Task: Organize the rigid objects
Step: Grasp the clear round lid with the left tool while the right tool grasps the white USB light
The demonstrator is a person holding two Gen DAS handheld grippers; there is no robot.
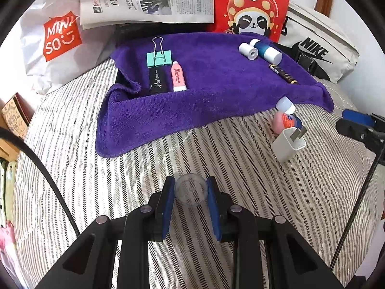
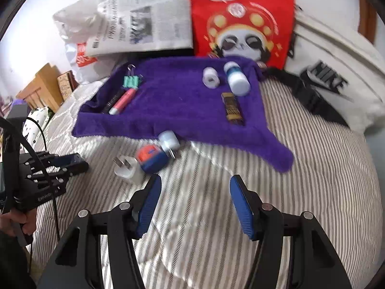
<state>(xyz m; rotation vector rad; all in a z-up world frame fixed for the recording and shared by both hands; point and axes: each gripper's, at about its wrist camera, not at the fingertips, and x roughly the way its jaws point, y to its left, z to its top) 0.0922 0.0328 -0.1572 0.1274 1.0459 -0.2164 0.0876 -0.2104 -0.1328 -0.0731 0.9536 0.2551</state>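
Left gripper (image 1: 191, 190): clenched on a small clear round jar (image 1: 191, 189), over the striped bedcover (image 1: 216, 149), near side of the purple towel (image 1: 192, 101).
Right gripper (image 2: 195, 204): released, nothing between its jaws.
Risk: the smooth jar may slip or twist out, since the pads catch only its sides.
Risk, right: reaching in could knock the white charger plug (image 2: 127, 168) against the orange-and-blue tin (image 2: 151, 159) touching it.
Left wrist view only: the grasped jar.
Right wrist view only: the person's hand (image 2: 12, 221) on the left tool.

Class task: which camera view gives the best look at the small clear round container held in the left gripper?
The left wrist view: the clear round container sits sharp and close between the left gripper's blue pads. The right wrist view shows only that gripper's side at its left edge; the container cannot be made out there.
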